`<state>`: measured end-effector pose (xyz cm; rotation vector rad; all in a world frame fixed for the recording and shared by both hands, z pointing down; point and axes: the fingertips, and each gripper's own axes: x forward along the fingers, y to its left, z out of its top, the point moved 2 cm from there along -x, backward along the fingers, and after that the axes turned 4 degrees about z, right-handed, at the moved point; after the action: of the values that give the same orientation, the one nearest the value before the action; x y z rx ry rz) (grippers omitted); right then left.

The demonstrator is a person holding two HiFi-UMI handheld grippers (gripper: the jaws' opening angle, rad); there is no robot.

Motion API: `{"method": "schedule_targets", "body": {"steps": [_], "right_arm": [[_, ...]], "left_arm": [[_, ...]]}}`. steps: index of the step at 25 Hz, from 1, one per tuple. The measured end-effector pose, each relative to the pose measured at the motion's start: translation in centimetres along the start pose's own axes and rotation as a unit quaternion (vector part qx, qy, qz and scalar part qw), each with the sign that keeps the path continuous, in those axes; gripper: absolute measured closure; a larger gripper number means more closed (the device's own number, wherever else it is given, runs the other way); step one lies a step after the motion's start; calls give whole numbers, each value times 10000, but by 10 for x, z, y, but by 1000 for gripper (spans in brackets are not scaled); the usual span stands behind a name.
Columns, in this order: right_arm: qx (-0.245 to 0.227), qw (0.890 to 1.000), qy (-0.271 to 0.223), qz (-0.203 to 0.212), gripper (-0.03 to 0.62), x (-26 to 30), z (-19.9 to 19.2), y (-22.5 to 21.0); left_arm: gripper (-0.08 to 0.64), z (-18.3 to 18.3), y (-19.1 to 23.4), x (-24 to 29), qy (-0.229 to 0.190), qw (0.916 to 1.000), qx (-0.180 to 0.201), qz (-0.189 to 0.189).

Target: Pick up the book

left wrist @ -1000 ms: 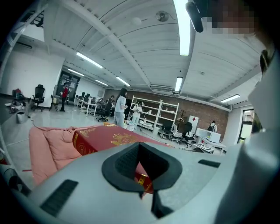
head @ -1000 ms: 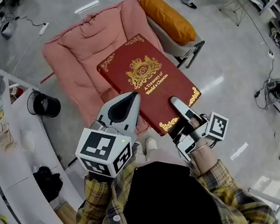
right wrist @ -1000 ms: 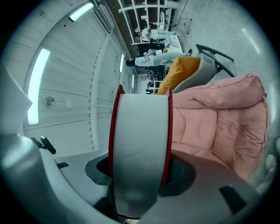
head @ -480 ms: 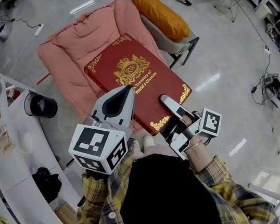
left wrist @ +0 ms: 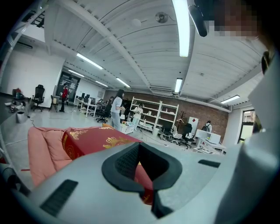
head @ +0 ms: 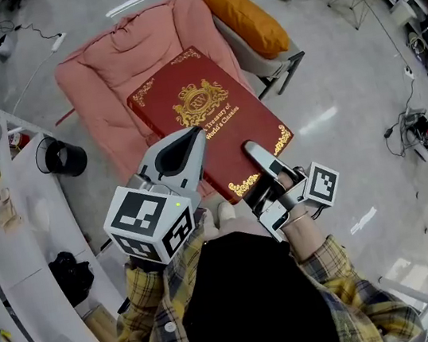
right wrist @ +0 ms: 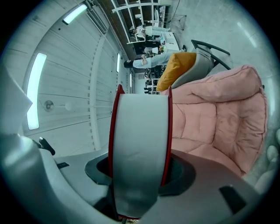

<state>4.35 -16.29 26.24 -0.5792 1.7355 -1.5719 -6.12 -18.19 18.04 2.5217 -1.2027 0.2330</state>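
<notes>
Over the pink chair (head: 105, 70), the big red book (head: 205, 115) is being held up at 12 o'clock from the person. At its 5 o'clock corner the right gripper (head: 256, 151) is pinching its edge. At its 7 o'clock side the left gripper (head: 185, 142) is pinching it too. An orange pillow (head: 246, 16) is lying at 1 o'clock.

Pink padded chair (head: 113, 69), orange cushion (head: 246, 16) beside

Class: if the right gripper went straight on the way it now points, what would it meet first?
The book: the right gripper is clamped on its edge, so it would only slide deeper. Beyond it probably lies the pink cushion.
</notes>
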Motion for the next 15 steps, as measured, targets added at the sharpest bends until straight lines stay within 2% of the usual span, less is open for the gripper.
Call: {"method": "schedule_targets", "body": {"steps": [10, 15], "right_arm": [[-5, 10000, -34, -21, 336, -4, -1, 2], [-41, 9999, -91, -71, 336, -6, 2, 0]], "left_arm": [[557, -2, -3, 0, 35, 10000, 14, -23], [557, -6, -10, 5, 219, 9990, 303, -242]]}}
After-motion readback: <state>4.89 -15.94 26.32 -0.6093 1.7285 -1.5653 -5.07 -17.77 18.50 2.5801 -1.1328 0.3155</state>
